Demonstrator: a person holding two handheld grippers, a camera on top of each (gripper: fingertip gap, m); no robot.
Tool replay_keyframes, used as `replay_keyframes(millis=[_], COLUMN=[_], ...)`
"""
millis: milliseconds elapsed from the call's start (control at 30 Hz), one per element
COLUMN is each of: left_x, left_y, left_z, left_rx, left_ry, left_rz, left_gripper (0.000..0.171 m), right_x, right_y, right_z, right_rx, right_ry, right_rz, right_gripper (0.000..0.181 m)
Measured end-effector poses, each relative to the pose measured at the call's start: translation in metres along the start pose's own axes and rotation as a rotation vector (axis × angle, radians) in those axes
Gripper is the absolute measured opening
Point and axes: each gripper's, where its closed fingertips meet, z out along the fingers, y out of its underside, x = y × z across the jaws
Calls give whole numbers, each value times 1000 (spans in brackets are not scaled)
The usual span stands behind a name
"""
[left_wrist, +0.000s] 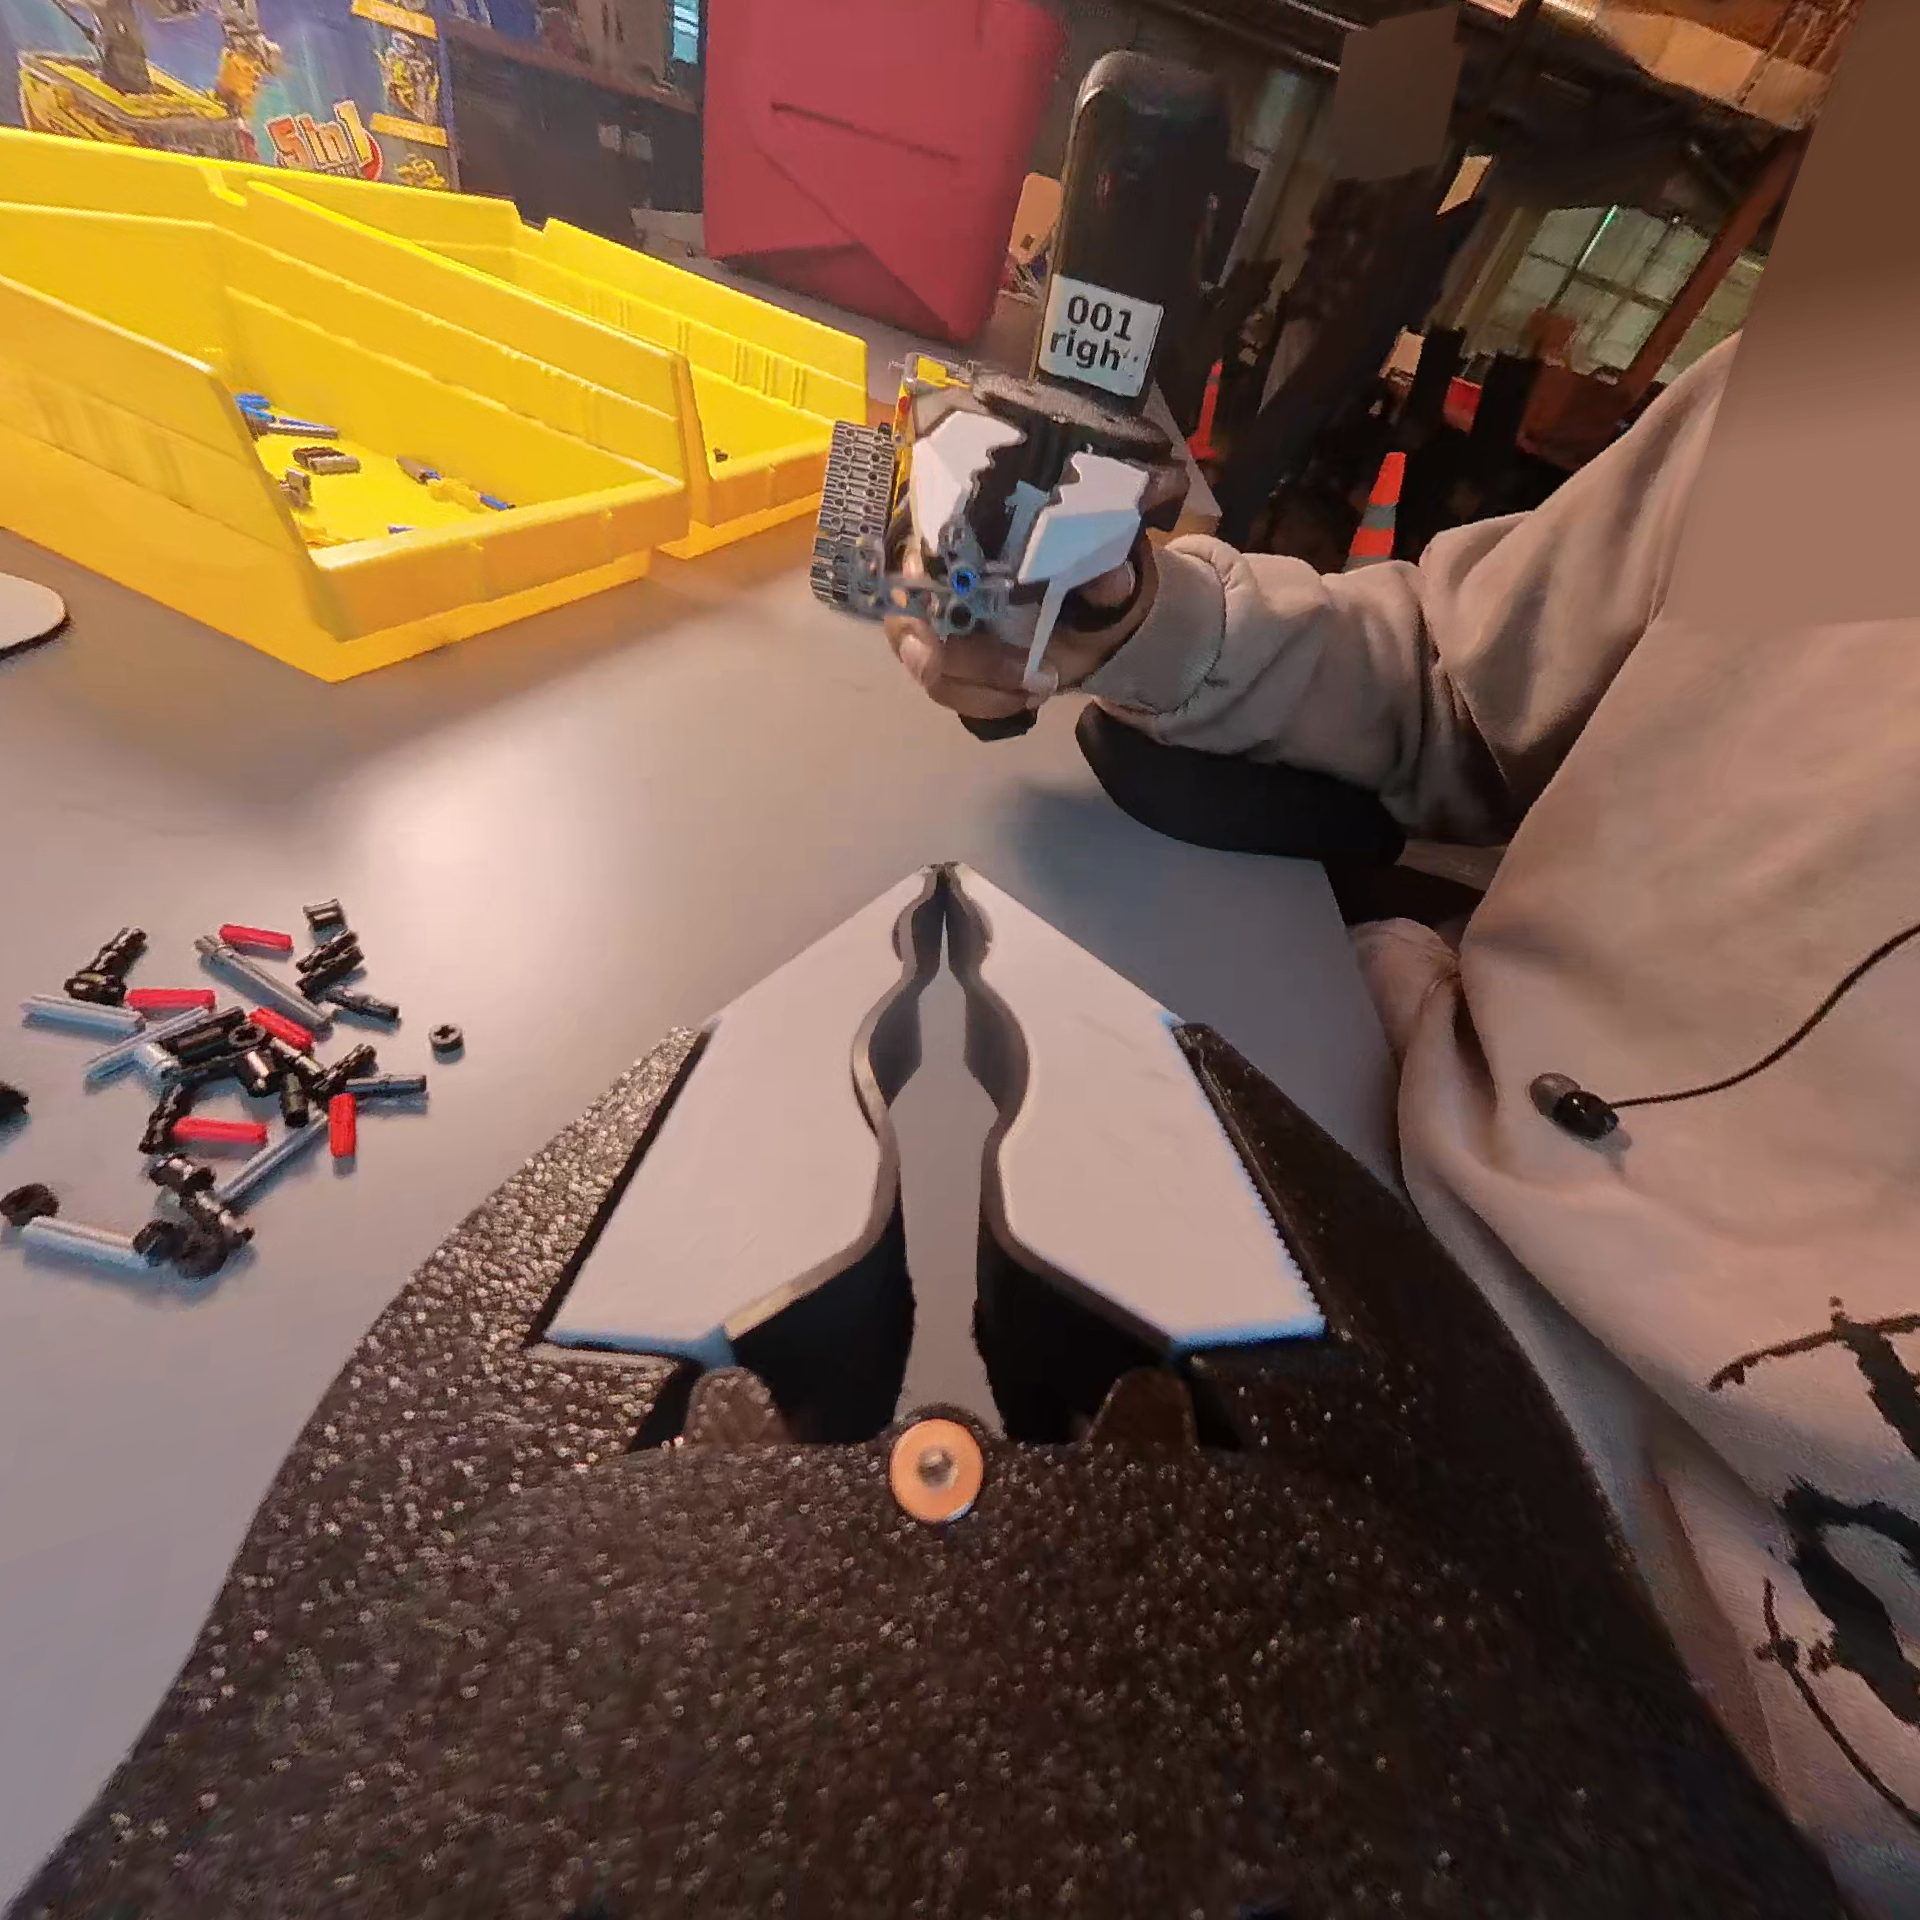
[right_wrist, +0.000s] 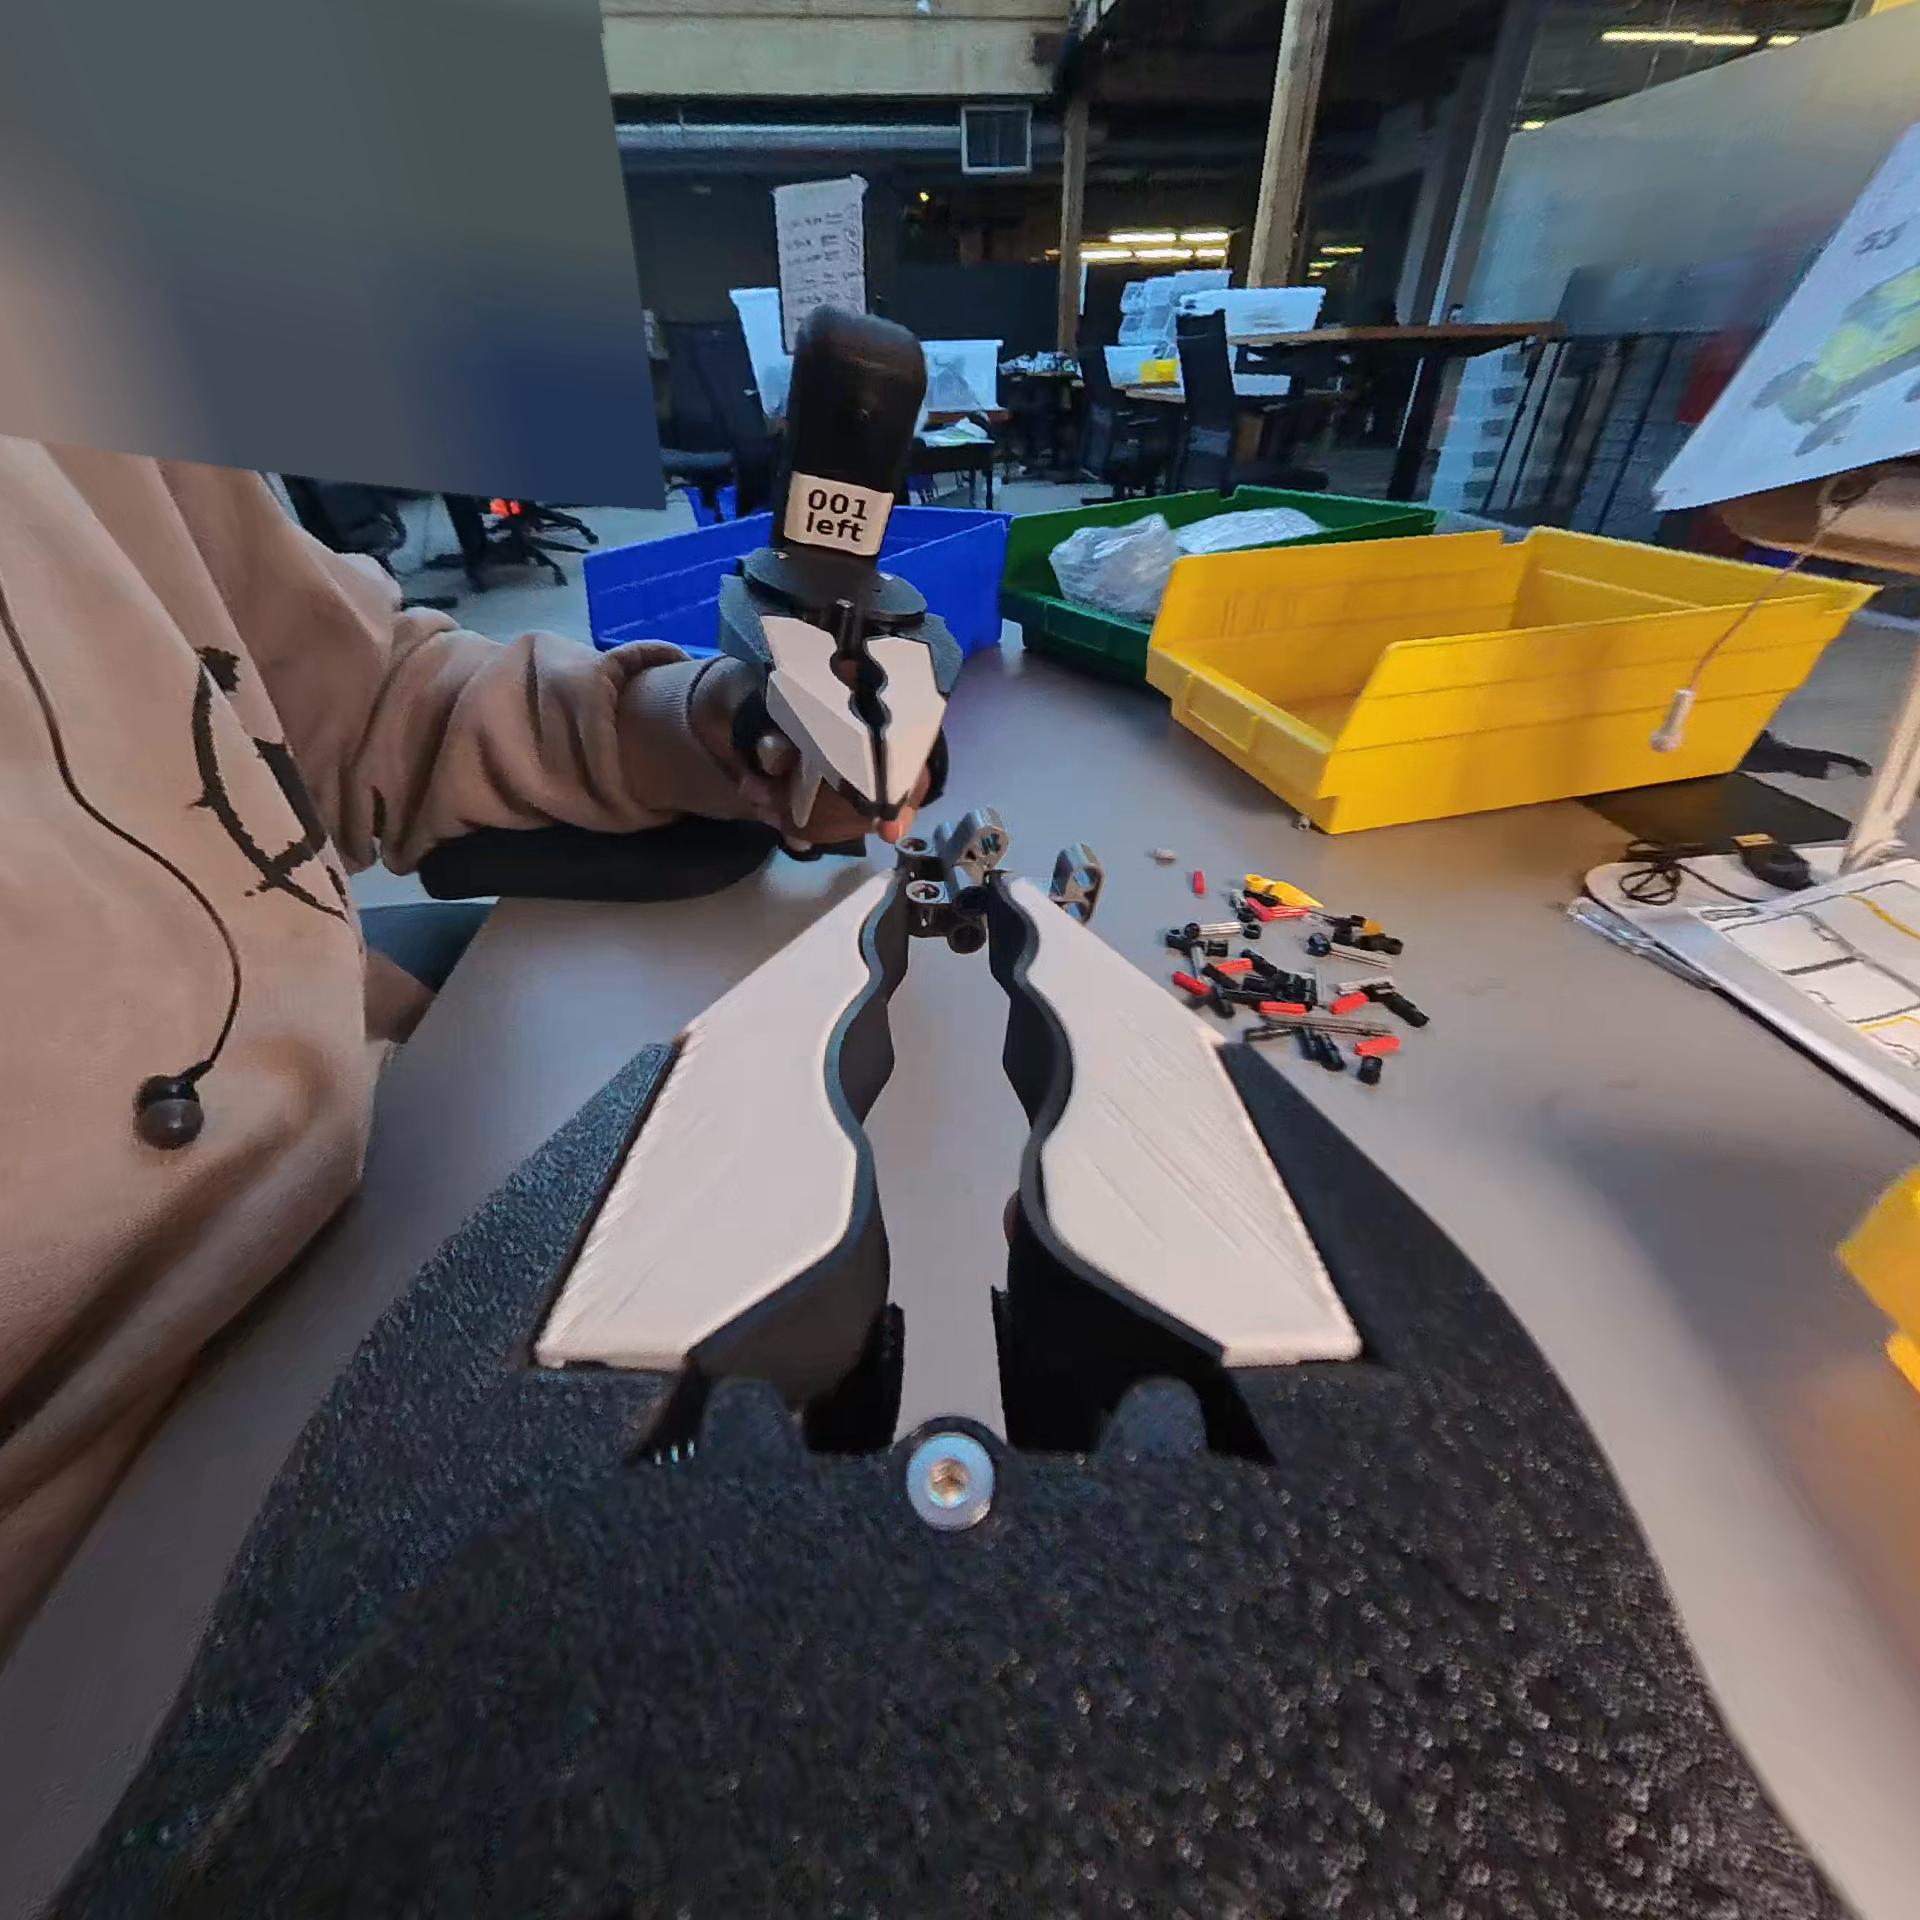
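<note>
My left gripper (left_wrist: 943, 873) hangs above the grey surface (left_wrist: 623, 790) with its fingers pressed together at the tips, gripping nothing. My right gripper (right_wrist: 943, 904) has its fingers clamped on a small grey and black brick assembly (right_wrist: 951, 878), lifted off the surface. A loose pile of black, red and grey pins (left_wrist: 218, 1060) lies nearby, beside yellow bins (left_wrist: 436, 488).

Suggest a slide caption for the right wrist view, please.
Right gripper shut on a grey brick assembly, facing the shut left gripper.
</note>
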Motion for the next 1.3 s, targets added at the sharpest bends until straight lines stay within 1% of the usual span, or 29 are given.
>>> replay_keyframes(millis=[33,67,100,133,200,267,333,400,533,667,767,900,967,1067,1200,1233,1300], left_x=[2,6,9,13,19,21,24,25,23,21,23,28,30,35,36,29,6], left_y=[0,-1,-3,-5,-7,-10,-10,-7,-3,2,2,-3,-7,-14,-18,-21,-31], left_z=[7,13,19,25,33,37,38,38,37,36,35,29,29,30,32,26,-5], left_rx=[-11,-19,-16,-15,-18,-13,-20,-38,-52,-49,-33,7,28,56,53,69,156], left_ry=[2,0,-3,1,3,-16,-20,-21,-36,-15,13,59,80,113,120,95,26], left_rz=[17,42,63,79,107,145,168,182,172,108,108,142,146,133,131,122,47], left_gripper=[0,4,21,26,27,26,18,15,15,15,15,15,14,14,14,14,14], right_x=[-3,-6,-10,-13,-20,-27,-31,-33,-33,-32,-35,-41,-43,-45,-46,-42,-11], right_y=[3,6,8,8,11,12,14,15,17,22,22,14,10,2,0,-3,-28], right_z=[5,10,14,17,23,28,32,35,37,40,41,44,43,39,33,28,-6], right_rx=[-5,-23,-37,-37,-44,-48,-57,-61,-68,-86,-99,-108,-105,-71,-51,-31,97], right_ry=[-12,-18,-26,-34,-49,-61,-65,-63,-60,-48,-38,5,19,-9,-56,-54,29], right_rz=[9,-3,-20,-21,-29,-51,-67,-69,-43,-6,-53,-191,-217,-168,-104,-89,-3], right_gripper=[13,13,13,13,13,13,13,13,13,13,13,13,13,12,12,12,12])
